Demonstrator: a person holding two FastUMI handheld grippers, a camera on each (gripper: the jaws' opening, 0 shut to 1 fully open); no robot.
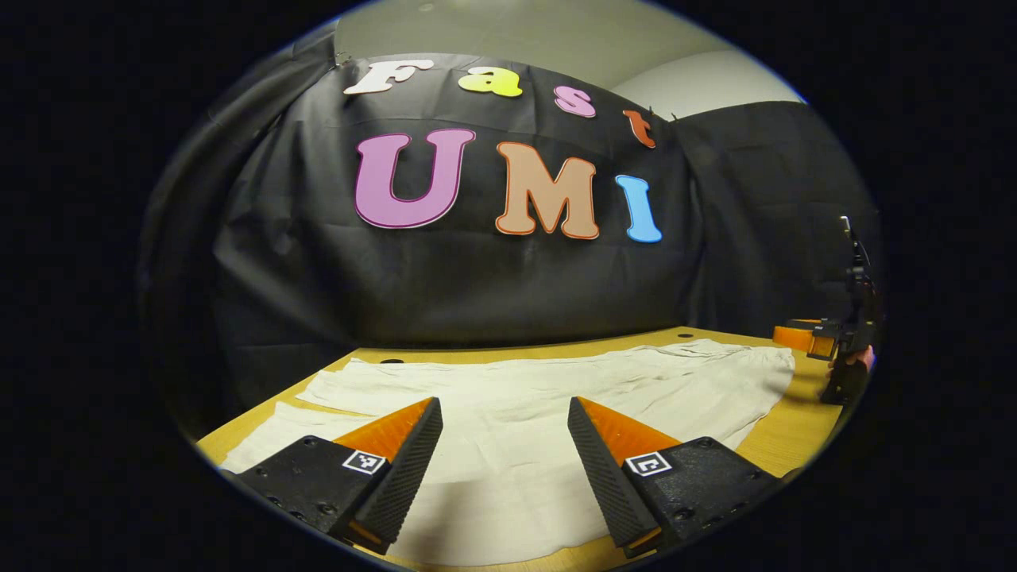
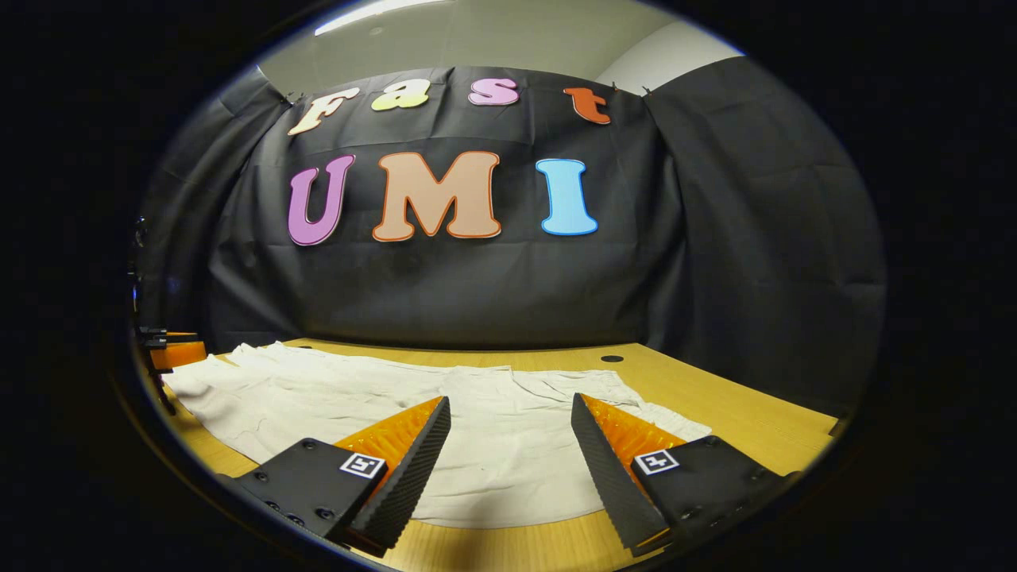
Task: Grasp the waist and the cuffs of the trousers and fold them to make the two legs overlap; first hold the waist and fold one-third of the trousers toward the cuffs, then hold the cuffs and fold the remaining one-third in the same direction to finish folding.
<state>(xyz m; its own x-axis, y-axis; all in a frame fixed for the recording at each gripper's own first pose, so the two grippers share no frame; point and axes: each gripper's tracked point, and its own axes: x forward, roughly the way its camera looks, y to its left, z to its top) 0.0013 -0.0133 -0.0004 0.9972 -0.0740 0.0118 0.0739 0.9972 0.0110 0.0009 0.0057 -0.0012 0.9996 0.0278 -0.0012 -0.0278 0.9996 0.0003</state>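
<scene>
Pale cream trousers (image 1: 516, 413) lie spread flat on the wooden table (image 1: 794, 437), reaching across most of its width. My left gripper (image 1: 504, 433) hovers open just above the cloth near its front edge, nothing between its fingers. In the right gripper view the same trousers (image 2: 381, 397) stretch from the far left to the middle right. My right gripper (image 2: 510, 433) is open over their near edge, holding nothing. The right gripper (image 1: 834, 342), with a hand behind it, shows at the far right of the left gripper view, beside the end of the trousers. The left gripper (image 2: 171, 349) appears at the far left edge.
The black cloth wall (image 2: 493, 286) closes off the back of the table. A small dark hole (image 2: 612, 359) sits in the tabletop (image 2: 715, 397) behind the trousers. Bare wood lies to the right of the cloth in the right gripper view.
</scene>
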